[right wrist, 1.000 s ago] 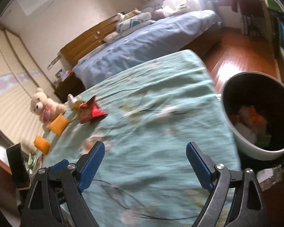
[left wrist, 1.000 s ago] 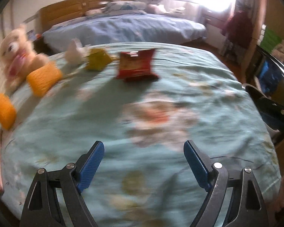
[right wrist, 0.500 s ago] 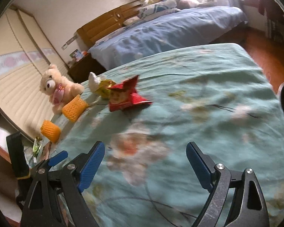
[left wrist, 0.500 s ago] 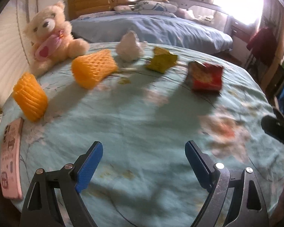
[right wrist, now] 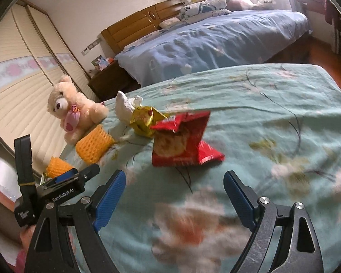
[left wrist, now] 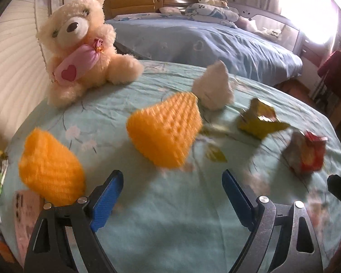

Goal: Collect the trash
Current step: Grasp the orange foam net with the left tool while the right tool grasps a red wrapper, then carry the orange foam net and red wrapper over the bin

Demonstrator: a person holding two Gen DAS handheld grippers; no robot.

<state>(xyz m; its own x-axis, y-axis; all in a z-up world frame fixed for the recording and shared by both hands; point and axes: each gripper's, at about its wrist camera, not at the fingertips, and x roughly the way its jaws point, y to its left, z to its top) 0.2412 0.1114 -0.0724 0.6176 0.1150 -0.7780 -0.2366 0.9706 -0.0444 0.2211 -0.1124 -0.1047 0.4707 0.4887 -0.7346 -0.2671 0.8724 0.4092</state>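
Both hand-held tools hang over a bed spread with a pale green, flower-printed cotton sheet (left wrist: 170, 227), rumpled in soft creases.

The left gripper (left wrist: 171, 195) has its ribbed blue pads spread wide apart with only sheet between them. Just off its left finger lies an orange foam-mesh fruit sleeve (left wrist: 50, 173), a squashed tube with a waffled surface, and under that sleeve's near edge a flat pink card (left wrist: 25, 218) shows. Far ahead to the left sits a fluffy cream teddy bear (left wrist: 84, 45) with a pink satin pouch bearing a heart. Straight ahead of the gap is a second orange mesh sleeve (left wrist: 166, 129), wedge-shaped, and a crumpled white tissue wad (left wrist: 212, 88) stands just behind it, touching or nearly so. Further right lies a crinkled yellow-gold foil wrapper (left wrist: 259, 120), then, beyond the right finger, a red foil snack bag (left wrist: 307, 154).

The right gripper (right wrist: 175, 196) is likewise wide open and empty. From it, that glossy red bag lies just ahead of the gap, puffed and creased, torn open at the top, with the yellow wrapper touching its far left corner. The left tool's black body is just left of its left finger.
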